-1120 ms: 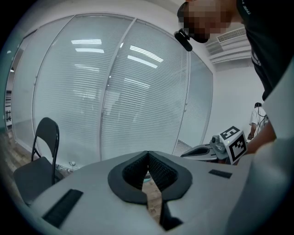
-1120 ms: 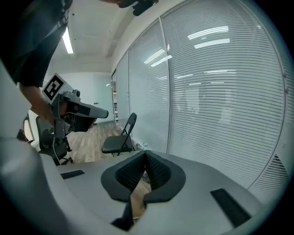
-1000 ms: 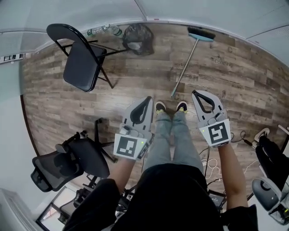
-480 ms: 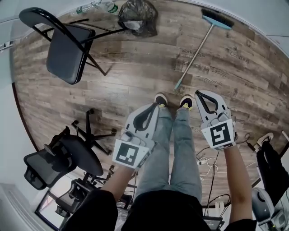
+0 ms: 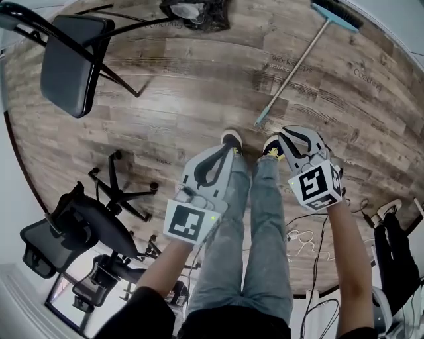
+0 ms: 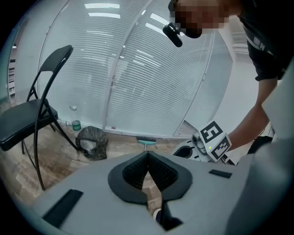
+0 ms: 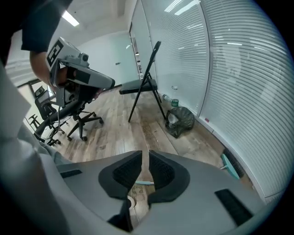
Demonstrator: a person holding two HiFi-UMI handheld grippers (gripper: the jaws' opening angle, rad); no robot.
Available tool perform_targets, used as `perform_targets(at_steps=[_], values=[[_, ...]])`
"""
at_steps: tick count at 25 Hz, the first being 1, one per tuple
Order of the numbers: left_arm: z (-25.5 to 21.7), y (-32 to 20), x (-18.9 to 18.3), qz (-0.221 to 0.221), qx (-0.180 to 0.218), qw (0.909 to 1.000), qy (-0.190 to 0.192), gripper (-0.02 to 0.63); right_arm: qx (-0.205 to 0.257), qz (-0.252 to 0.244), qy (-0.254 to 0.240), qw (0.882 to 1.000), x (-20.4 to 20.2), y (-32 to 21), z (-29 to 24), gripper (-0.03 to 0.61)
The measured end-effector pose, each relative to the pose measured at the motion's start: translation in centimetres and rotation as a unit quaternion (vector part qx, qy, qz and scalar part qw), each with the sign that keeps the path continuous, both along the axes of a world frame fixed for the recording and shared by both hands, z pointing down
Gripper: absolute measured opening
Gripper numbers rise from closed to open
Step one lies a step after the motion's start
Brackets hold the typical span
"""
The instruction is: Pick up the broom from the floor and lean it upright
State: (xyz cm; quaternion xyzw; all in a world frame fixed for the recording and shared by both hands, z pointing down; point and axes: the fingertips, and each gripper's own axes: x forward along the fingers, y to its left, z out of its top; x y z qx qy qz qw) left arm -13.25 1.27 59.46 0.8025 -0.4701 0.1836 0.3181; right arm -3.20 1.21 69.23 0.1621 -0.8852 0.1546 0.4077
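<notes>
Far left of the person's shoes [image 5: 231, 139], a black folding chair [image 5: 66, 63] stands on the wood-plank floor [image 5: 165, 112]. A black office chair [image 5: 86, 228] sits to the near left of the shoes.

Left gripper [image 5: 224, 147]: held over the left leg, tips just short of the shoes, aimed forward and down. Jaws pressed together, nothing between them.

Black bag [image 5: 199, 10]: on the floor well beyond the shoes, slightly left.

Broom [image 5: 295, 66]: lying flat on the floor, untouched. Its handle end rests just beyond the shoes, roughly in line with the gap between them. The handle runs away to the right, and the teal head [image 5: 338, 14] lies farthest from the shoes, near the blinds-covered wall [image 6: 138, 69].

Right gripper [image 5: 293, 132]: just right of the shoes, angled down toward the floor. Jaws have just been opening and stand slightly apart, a narrow slit. Nothing is held between them; the right gripper view shows the broom's handle end on the floor through the gap.

Loose cables [image 5: 308, 238]: on the floor to the near right of the shoes.
</notes>
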Motion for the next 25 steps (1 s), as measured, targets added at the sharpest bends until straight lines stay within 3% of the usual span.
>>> perform_targets(at_steps=[2, 7, 12, 17, 25], values=[[2.4, 0.6, -0.1, -0.001, -0.010, 1.0000, 0.001, 0.020, -0.013, -0.016, 0.013, 1.000, -0.2, 1.0, 2.8, 0.084], [8.3, 1.3, -0.3, 0.004, -0.022, 0.9997, 0.002, 0.020, -0.025, -0.063, 0.033, 0.997, -1.1, 2.8, 9.4, 0.094], [14.4, 1.5, -0.4, 0.014, -0.020, 0.9997, 0.000, 0.020, -0.044, -0.150, 0.080, 0.984, -0.9, 5.6, 16.8, 0.133], [21.1, 1.2, -1.7, 0.010, -0.015, 0.9998, -0.012, 0.020, -0.052, -0.179, 0.096, 0.978, -0.7, 6.3, 24.1, 0.138], [30.5, 2.6, -2.9, 0.005, -0.022, 0.9995, -0.020, 0.020, -0.045, -0.258, 0.126, 0.957, -0.5, 8.6, 34.7, 0.164]])
